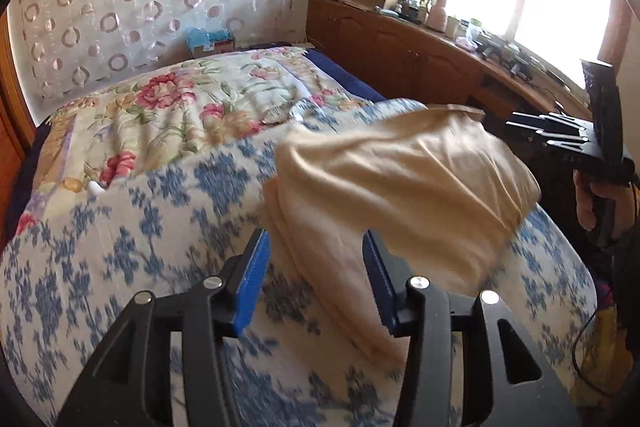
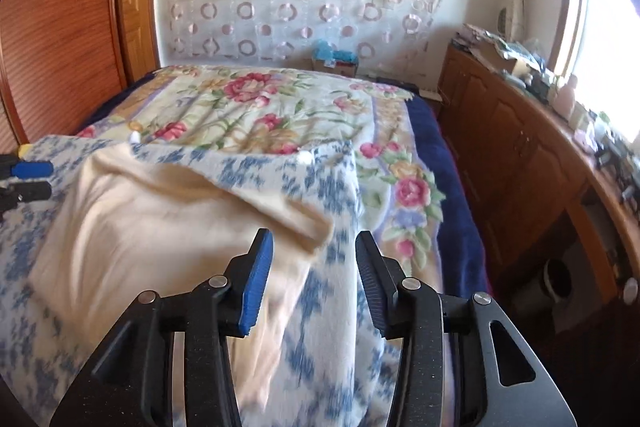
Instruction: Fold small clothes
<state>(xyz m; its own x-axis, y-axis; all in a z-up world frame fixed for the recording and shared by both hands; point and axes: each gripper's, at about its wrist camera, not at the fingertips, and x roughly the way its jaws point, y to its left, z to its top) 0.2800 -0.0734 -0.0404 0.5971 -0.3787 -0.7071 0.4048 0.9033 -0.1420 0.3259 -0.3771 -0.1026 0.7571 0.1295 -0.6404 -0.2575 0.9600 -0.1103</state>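
Observation:
A cream garment (image 1: 404, 183) lies folded in layers on the blue-and-white patterned cloth (image 1: 132, 251) on the bed. It also shows in the right wrist view (image 2: 160, 223), with a flap lying toward its right edge. My left gripper (image 1: 316, 259) is open and empty, just above the garment's near left edge. My right gripper (image 2: 312, 263) is open and empty, above the garment's right edge. The right gripper also shows in the left wrist view (image 1: 540, 135), held by a hand off the bed's right side. The left gripper shows at the left edge of the right wrist view (image 2: 28, 181).
A floral blanket (image 2: 256, 111) covers the far half of the bed. A wooden cabinet (image 2: 520, 155) with clutter runs along the right under a bright window. A wooden wardrobe (image 2: 60, 27) stands at the left. A box (image 2: 336, 61) sits by the curtained wall.

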